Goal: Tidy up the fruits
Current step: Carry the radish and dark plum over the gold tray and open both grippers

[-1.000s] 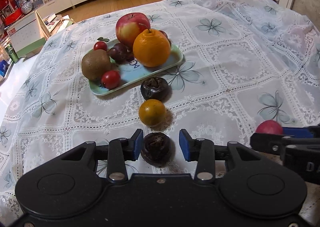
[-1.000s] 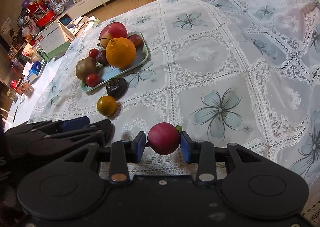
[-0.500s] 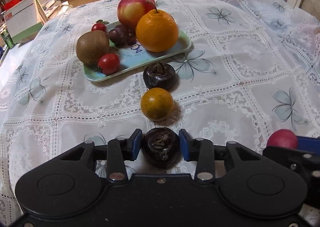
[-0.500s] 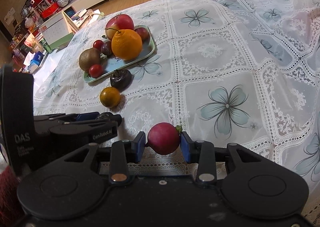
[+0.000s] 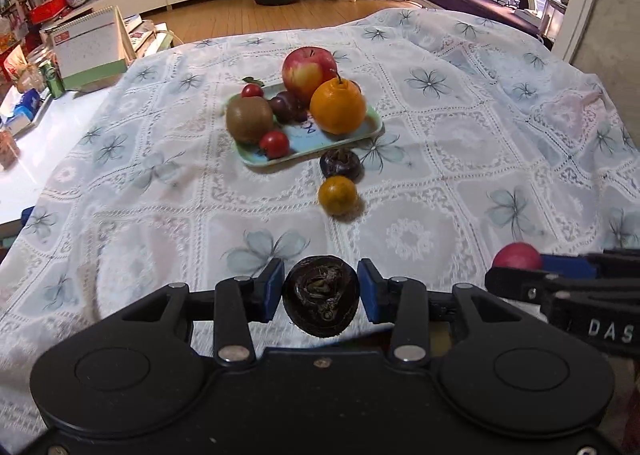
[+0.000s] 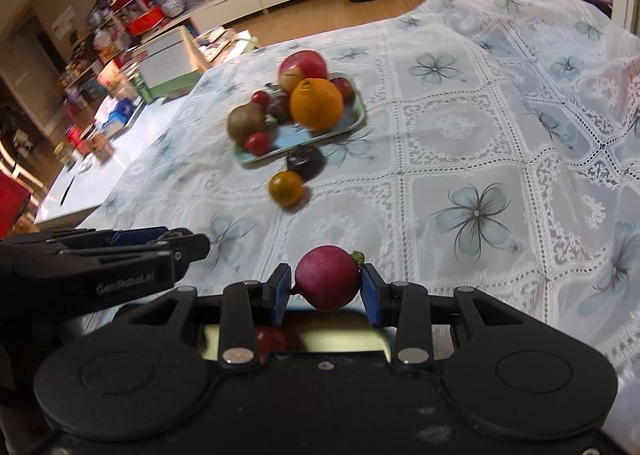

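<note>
Small red fruit [image 6: 343,88] half hidden behind orange [image 6: 316,103] — tray [image 6: 356,123] fruit blurred (right view).

Tray [image 5: 362,134]: apple [image 5: 308,69], orange [image 5: 337,106], kiwi [image 5: 249,118], plum [image 5: 287,106], two cherry tomatoes [image 5: 274,143]. Tabletop beside tray: dark fruit [image 5: 340,163], then small orange [image 5: 337,194] nearer. Wrinkled dark fruit [image 5: 320,301] clamped in left gripper [image 5: 321,291]. Red fruit [image 6: 327,275] clamped in right gripper [image 6: 326,294].

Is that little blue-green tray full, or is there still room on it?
Nearly full. The tray holds an apple, orange, kiwi and small fruits; only a bare patch shows.
</note>
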